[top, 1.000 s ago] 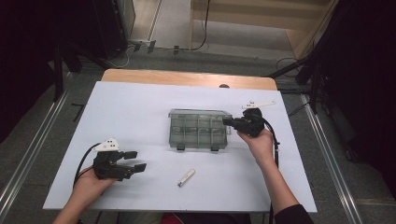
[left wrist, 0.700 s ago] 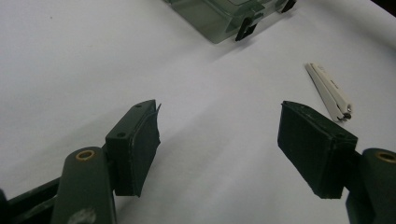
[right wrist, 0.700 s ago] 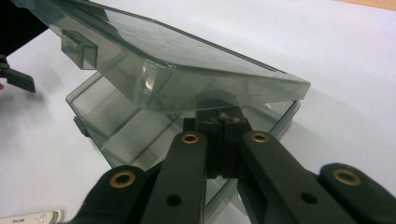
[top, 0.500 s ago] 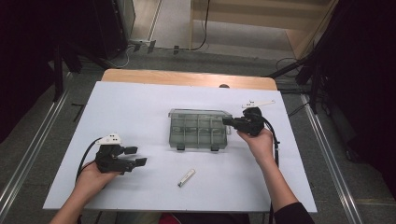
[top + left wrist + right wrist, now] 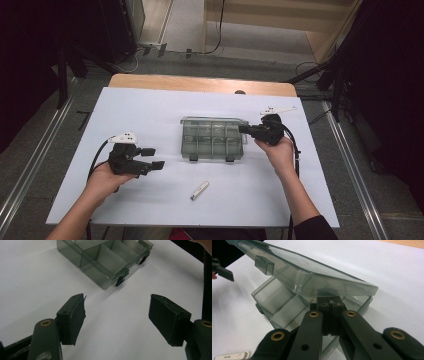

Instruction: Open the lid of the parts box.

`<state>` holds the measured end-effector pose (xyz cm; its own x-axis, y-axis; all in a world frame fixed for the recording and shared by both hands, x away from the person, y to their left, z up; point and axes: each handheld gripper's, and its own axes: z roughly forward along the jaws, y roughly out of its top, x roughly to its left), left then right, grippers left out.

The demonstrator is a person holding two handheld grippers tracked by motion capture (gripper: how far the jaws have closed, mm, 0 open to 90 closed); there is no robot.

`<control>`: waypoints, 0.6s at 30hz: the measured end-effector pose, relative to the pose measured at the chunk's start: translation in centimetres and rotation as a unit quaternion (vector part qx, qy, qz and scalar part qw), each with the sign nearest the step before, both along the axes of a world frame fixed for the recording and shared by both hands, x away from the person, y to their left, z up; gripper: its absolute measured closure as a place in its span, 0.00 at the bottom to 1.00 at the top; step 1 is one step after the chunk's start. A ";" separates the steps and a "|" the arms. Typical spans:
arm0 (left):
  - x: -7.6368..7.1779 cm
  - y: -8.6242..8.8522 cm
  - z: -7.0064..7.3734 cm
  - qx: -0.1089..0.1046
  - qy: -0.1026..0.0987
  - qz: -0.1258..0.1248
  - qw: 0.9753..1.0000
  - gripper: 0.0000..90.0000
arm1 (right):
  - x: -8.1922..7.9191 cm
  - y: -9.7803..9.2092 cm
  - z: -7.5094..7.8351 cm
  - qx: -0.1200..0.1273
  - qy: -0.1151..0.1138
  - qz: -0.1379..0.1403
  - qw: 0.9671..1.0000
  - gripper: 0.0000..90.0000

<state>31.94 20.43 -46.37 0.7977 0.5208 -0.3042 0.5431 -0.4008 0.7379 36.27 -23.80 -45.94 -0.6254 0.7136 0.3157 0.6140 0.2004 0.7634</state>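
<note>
Box: I'm watching the clear compartment box [image 5: 214, 140] lying mid-table, long axis running left to right.
Right gripper [image 5: 329, 305]: I'm seeing it at the box's right end, jaws together beneath the raised lid [image 5: 312, 270]; I'm judging it nearer and propping the lid.
Left gripper [image 5: 117, 317]: jaws standing apart, empty, well left of the box, pointing towards it.
Small white item [image 5: 199, 190]: lying in front of the box.
Hidden: the pads' exact contact with the lid; compartment contents are hard to read.

The right gripper [image 5: 329, 303], fingers closed together, props the clear box's lid [image 5: 312, 272] ajar.
</note>
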 end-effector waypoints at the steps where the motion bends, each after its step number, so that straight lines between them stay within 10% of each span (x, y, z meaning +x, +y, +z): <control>1: 0.2 -0.2 0.1 0.002 0.000 -0.001 1.000 0.32 | 0.0 0.0 0.0 0.000 0.000 0.000 1.000 1.00; 18: 2.9 -2.0 1.1 0.005 0.000 0.003 1.000 0.33 | 0.0 0.2 0.1 0.000 0.004 0.003 1.000 1.00</control>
<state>34.80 18.47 -45.23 0.7945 0.5286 -0.2990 0.5455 -0.4046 0.7340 36.31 -23.56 -45.85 -0.6271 0.7100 0.3204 0.6182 0.2035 0.7592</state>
